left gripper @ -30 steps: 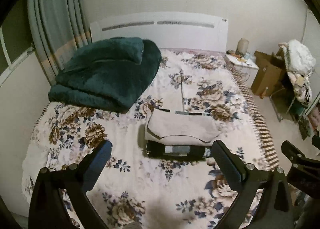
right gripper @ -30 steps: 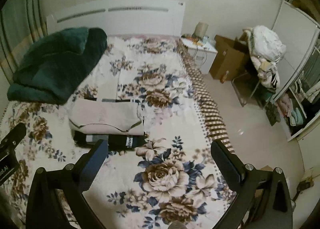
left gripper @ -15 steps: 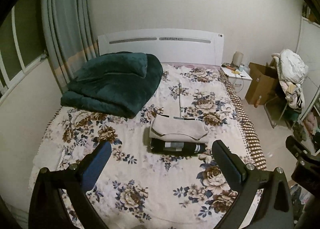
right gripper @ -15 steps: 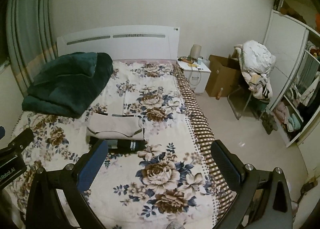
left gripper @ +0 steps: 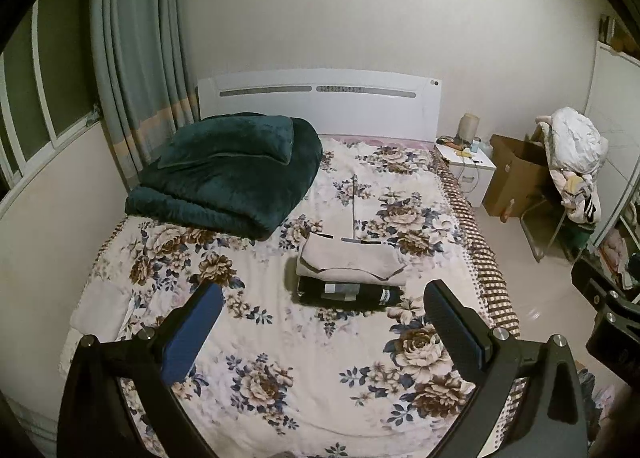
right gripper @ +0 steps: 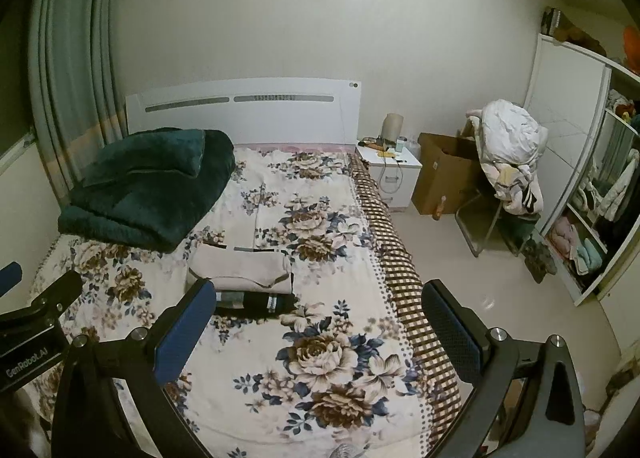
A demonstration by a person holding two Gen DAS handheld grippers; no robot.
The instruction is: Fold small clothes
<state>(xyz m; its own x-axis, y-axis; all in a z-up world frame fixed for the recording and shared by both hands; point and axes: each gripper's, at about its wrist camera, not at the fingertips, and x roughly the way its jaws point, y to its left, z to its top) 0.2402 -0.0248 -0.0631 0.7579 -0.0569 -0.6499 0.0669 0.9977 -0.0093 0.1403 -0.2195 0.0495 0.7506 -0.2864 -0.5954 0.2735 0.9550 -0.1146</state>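
Note:
A folded beige garment (left gripper: 350, 263) lies on top of a folded black garment (left gripper: 348, 295) in the middle of the flowered bed (left gripper: 280, 358). The same stack shows in the right wrist view, beige (right gripper: 240, 268) over black (right gripper: 256, 303). My left gripper (left gripper: 322, 322) is open and empty, held well back above the foot of the bed. My right gripper (right gripper: 318, 320) is open and empty too, to the right of the left one, over the bed's right side. Neither touches the clothes.
A folded dark green blanket (left gripper: 232, 174) lies at the head of the bed on the left. White headboard (left gripper: 316, 102), curtain (left gripper: 132, 70), nightstand (right gripper: 390, 168), cardboard box (right gripper: 444, 174), a chair piled with laundry (right gripper: 508, 150) and an open wardrobe (right gripper: 592, 198) stand around.
Both grippers have pulled back and up from the folded stack, so the bed and room look smaller and farther. The stack has not moved.

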